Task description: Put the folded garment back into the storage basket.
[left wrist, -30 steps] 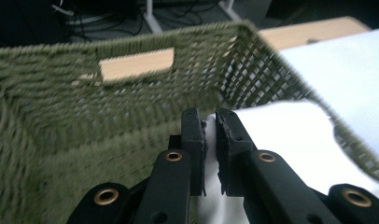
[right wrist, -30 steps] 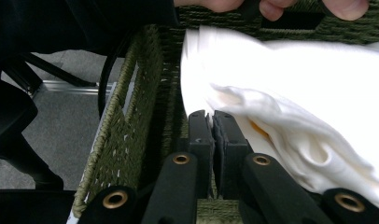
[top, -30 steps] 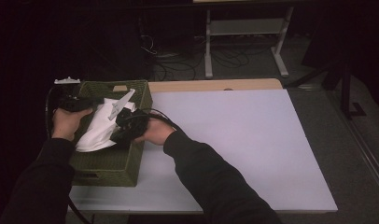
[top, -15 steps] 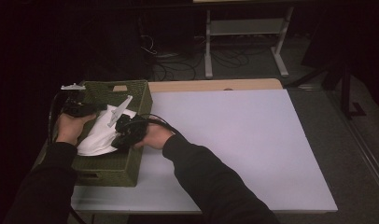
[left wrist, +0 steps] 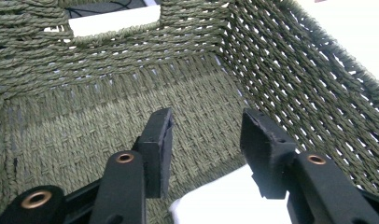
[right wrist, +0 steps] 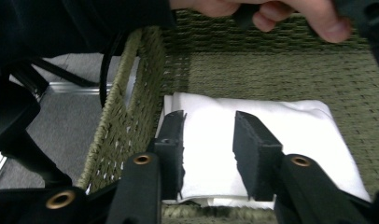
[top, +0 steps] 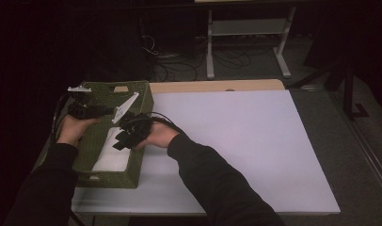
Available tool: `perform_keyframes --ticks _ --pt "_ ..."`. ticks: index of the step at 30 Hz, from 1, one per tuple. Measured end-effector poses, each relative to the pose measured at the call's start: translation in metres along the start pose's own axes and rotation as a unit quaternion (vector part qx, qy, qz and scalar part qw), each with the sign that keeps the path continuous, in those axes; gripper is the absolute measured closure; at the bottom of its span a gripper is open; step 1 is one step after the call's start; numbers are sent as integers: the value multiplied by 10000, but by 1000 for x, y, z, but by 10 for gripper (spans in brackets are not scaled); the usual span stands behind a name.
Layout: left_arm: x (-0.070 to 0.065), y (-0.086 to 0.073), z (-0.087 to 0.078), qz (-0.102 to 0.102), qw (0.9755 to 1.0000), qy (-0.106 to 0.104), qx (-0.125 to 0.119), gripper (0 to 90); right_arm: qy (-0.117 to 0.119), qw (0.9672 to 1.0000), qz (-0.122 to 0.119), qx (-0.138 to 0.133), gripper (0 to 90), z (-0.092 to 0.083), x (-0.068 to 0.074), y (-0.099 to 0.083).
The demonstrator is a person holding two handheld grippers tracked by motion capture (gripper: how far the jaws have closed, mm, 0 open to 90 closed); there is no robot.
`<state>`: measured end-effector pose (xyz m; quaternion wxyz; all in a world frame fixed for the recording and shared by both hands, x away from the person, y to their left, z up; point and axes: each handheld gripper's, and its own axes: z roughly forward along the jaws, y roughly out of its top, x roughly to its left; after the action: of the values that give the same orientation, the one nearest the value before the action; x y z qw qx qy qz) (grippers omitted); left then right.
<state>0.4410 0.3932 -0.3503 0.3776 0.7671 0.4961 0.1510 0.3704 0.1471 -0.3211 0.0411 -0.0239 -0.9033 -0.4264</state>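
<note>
A white folded cloth (top: 111, 153) lies flat in the near end of the green woven basket (top: 115, 181) at the table's left. My left gripper (top: 104, 112) hangs over the basket's middle. Its jaws have just been opening and stand open with nothing between them. In the left gripper view the gripper (left wrist: 206, 140) faces the basket floor (left wrist: 85, 126), with the cloth (left wrist: 225, 203) just below. My right gripper (top: 122, 141) hovers by the basket's right wall. It too has just opened and stands open over the cloth (right wrist: 290, 135) without touching it, the gripper (right wrist: 208, 140) being empty.
The basket stands on a white table top (top: 236, 141) with a wooden strip (top: 217, 85) along its far edge. Beyond the table are a metal stand (top: 245, 28) and cables (top: 179, 70) on the floor. The person's left hand (right wrist: 271, 14) is at the top of the right gripper view.
The cloth was held up over the basket between both grippers. Both have let go, and it now lies flat on the basket floor. The hands have barely shifted.
</note>
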Motion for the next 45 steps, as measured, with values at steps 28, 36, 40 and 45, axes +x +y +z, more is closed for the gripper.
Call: perform_keyframes --ticks 28,36,40,45 --pt "-35 6 -19 361 9976 -585 -124 252 -585 9966 506 -268 379 -57 -17 -23" --pt "-55 2 -24 487 9956 -783 -149 179 -733 9939 732 -379 338 -76 -24 -38" --pt "-67 1 -23 586 9943 -890 -90 154 -824 9925 812 -400 318 -84 -25 -47" --pt "-79 -1 -23 645 9923 -1046 -159 131 -906 9907 901 -459 281 -93 -25 -57"
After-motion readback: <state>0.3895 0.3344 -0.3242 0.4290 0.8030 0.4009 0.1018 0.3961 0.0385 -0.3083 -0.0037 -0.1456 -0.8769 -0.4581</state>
